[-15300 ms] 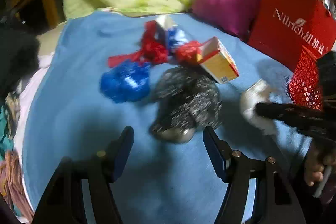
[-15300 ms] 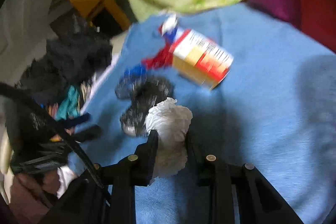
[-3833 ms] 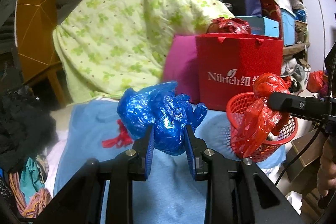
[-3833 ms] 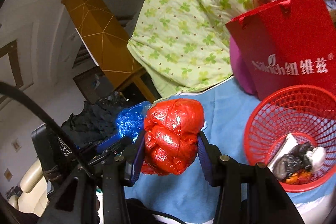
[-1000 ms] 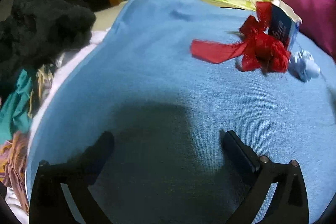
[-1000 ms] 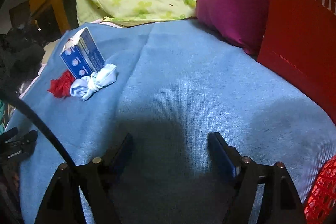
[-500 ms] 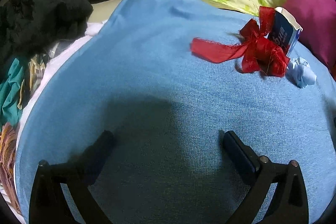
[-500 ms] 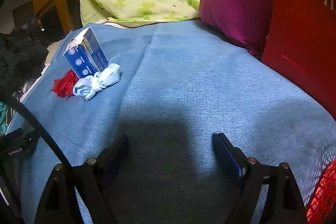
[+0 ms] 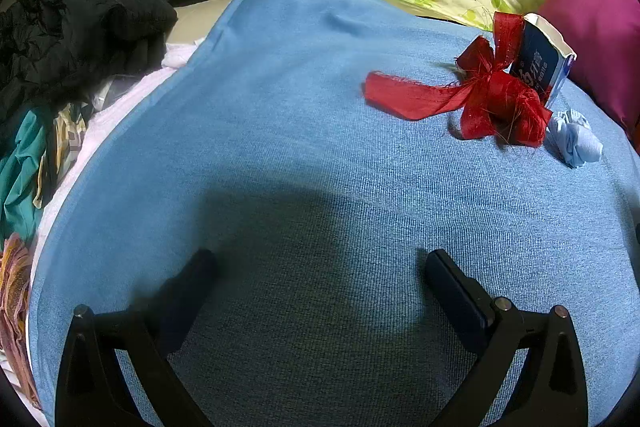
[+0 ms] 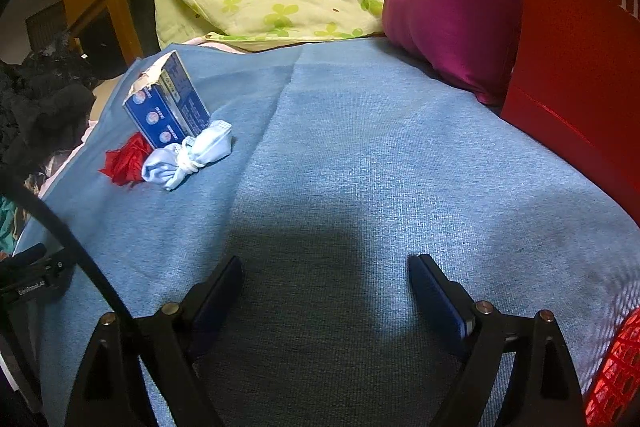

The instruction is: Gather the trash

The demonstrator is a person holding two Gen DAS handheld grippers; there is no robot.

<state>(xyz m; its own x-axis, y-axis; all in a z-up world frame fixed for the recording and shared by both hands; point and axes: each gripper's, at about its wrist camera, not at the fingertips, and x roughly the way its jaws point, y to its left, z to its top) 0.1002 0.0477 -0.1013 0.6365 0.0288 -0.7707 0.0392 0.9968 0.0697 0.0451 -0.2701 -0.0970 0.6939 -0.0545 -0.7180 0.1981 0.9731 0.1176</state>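
At the far left of the left wrist view lies a heap of dark clothing. The left gripper hangs low in frame over the blue blanket, jaws wide, nothing between them. To the upper right sit the trash pieces — a red ribbon bow, touching a torn blue carton, and a pale blue wad, perhaps a mask. The right gripper has just been opening — empty, wide. A red basket edges the lower right.
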